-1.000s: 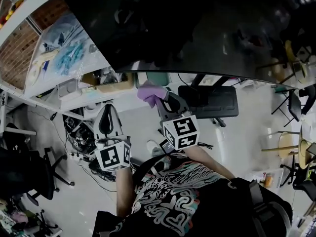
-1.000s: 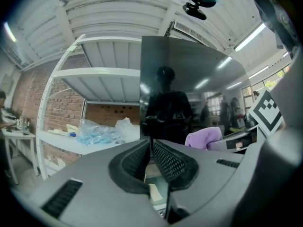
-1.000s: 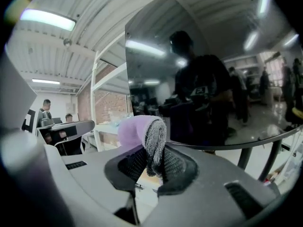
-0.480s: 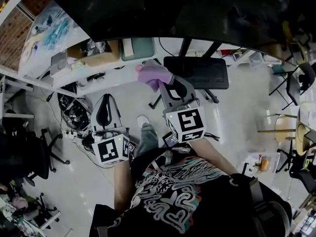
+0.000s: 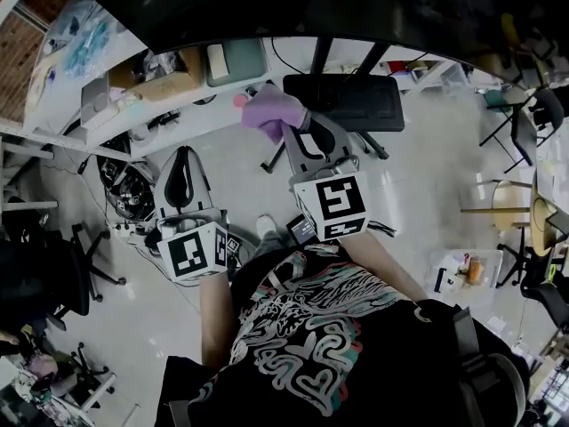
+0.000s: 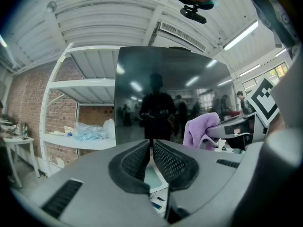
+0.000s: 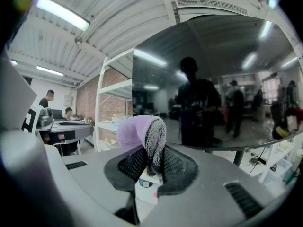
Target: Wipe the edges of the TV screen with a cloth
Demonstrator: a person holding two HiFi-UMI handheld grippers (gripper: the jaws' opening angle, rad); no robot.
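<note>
Beneath the lower edge of the glossy black TV screen (image 5: pixel 356 7), my right tool (image 5: pixel 289 133) clamped on a folded, fuzzy purple cloth (image 5: pixel 271 112), not touching it, my left tool (image 6: pixel 151 144), ribbed jaws pressed together, nothing held.

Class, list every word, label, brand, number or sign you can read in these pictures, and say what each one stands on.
None can be read.
Left gripper and right gripper: square black-and-white marker patterns, not letters.
Shirt: swirling print, not legible.
Box below the right gripper's jaws: round logo, too blurred.
No tag shows on the purple cloth in the right gripper.
</note>
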